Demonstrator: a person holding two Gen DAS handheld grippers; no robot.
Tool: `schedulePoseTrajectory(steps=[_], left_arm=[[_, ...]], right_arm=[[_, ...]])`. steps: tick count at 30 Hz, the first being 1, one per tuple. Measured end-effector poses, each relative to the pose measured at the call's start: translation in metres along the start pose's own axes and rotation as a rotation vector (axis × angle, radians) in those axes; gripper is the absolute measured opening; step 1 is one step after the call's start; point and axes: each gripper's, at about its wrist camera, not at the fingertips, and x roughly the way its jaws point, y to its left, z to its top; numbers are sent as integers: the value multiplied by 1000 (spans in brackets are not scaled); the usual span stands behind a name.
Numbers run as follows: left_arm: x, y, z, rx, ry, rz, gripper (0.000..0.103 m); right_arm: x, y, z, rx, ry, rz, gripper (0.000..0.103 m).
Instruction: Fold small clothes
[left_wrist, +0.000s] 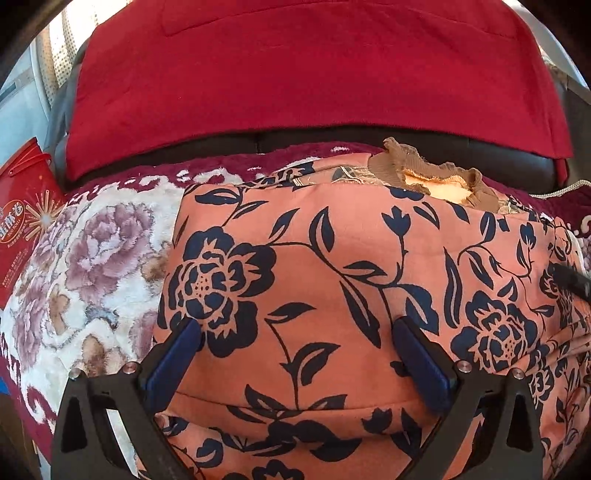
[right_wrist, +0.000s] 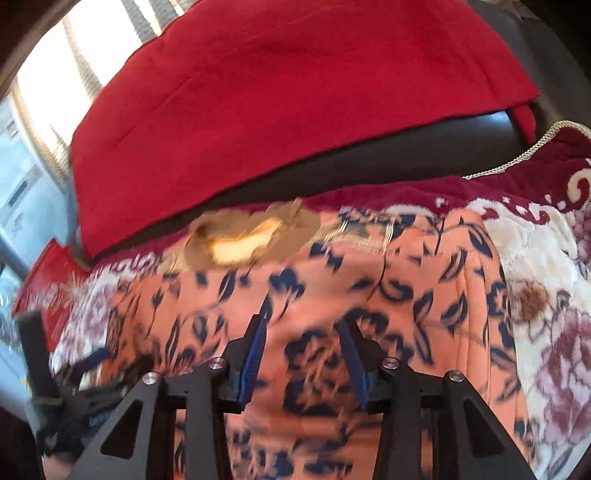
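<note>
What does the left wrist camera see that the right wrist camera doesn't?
Only the left wrist view shows the red box's printed label sharply, and a black tip of the other tool at its right edge.

Only the right wrist view shows the left gripper's body at its left edge, and the blanket's corded far edge.

Both show the orange flowered garment with its brown collar, the red cloth behind, and open jaws over the garment.

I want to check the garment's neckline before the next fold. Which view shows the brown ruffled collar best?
The left wrist view: the brown ruffled collar is sharp there, at the far edge of the orange floral garment, its ruffles and pale lining clear. The right wrist view also shows the collar, but motion blur smears it.
</note>
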Motion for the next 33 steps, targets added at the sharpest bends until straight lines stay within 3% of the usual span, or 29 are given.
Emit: schedulePoseTrajectory(steps=[5,11,15,19,22,28,33], left_arm=[[6,1,2,-7,-6,3,103],[3,3,-1,-5,-3,2,103],[-6,8,2,4,20,-6,103],[-14,21,2,-4,6,41,103],[-8,37,0,-34,32,66,103],[-3,72,3,-128,47,125,103],[22,83,-1,-153,132,131,103]], right_arm=[[14,6,-22,-80,97,-53,46],[1,7,-16,-84,78,-33,42],[-15,1,-17,-119,33,-70,42],[-4,-19,-22,-78,107,-95,43],[-11,-22,-21,-93,98,-75,42],[-40,-61,-8,33,-6,-107,42],[-26,-92,-5,135,53,-89,41]])
